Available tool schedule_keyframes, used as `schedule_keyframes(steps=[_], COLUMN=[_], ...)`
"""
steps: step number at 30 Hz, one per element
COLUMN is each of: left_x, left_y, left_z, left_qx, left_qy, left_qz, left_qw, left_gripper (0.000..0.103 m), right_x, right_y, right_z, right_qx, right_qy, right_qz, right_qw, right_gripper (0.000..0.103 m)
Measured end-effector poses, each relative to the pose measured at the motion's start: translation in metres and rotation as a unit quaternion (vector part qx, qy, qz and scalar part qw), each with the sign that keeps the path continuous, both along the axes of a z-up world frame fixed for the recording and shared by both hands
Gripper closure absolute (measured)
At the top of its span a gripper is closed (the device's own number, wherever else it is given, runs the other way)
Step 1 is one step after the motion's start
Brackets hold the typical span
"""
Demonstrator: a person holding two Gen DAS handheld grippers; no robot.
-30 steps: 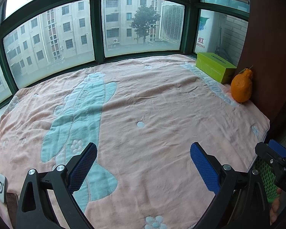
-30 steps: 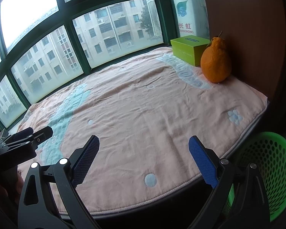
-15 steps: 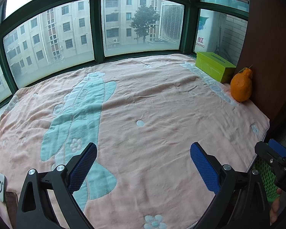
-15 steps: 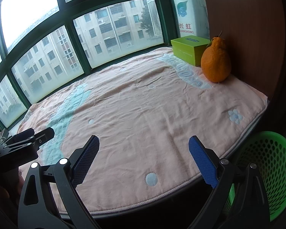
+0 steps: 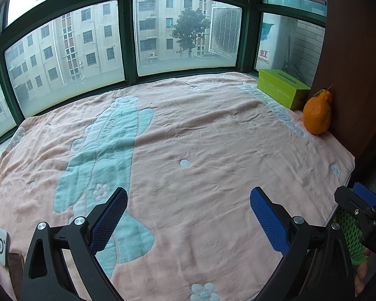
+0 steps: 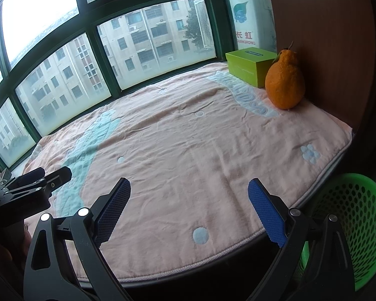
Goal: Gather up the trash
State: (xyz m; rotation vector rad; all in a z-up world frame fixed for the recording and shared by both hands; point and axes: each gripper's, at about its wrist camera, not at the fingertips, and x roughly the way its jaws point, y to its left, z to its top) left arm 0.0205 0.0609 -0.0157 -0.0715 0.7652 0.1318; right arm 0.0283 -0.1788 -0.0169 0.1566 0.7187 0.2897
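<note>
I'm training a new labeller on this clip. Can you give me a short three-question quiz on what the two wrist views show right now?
1. True or false: the left tongs and right tongs are both open and empty.
2. What stands between the bumpy orange citrus fruit and the window?
A) a lime-green cardboard box
B) a glass bottle
3. Fill in: the green perforated plastic basket sits ____ the edge of the pink towel-covered platform.

Key: 1 true; 2 A; 3 below.
</note>
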Motion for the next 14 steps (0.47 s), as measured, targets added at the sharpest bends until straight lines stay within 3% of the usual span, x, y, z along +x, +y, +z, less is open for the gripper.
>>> schedule_keyframes(steps=[14], left_x=[0.0031], left_y=[0.0078], left_z=[0.0004], left_qx=[-0.003], left_qy=[-0.003], left_qz=[0.003], left_qw=[1.0000], left_gripper=[0.008], right_x=[0.0013], right_y=[0.0066], right_z=[-0.0014], right_qx=[-0.004], right_qy=[0.002], right_qz=[0.008], right_qw=[1.000], right_gripper=[0.009])
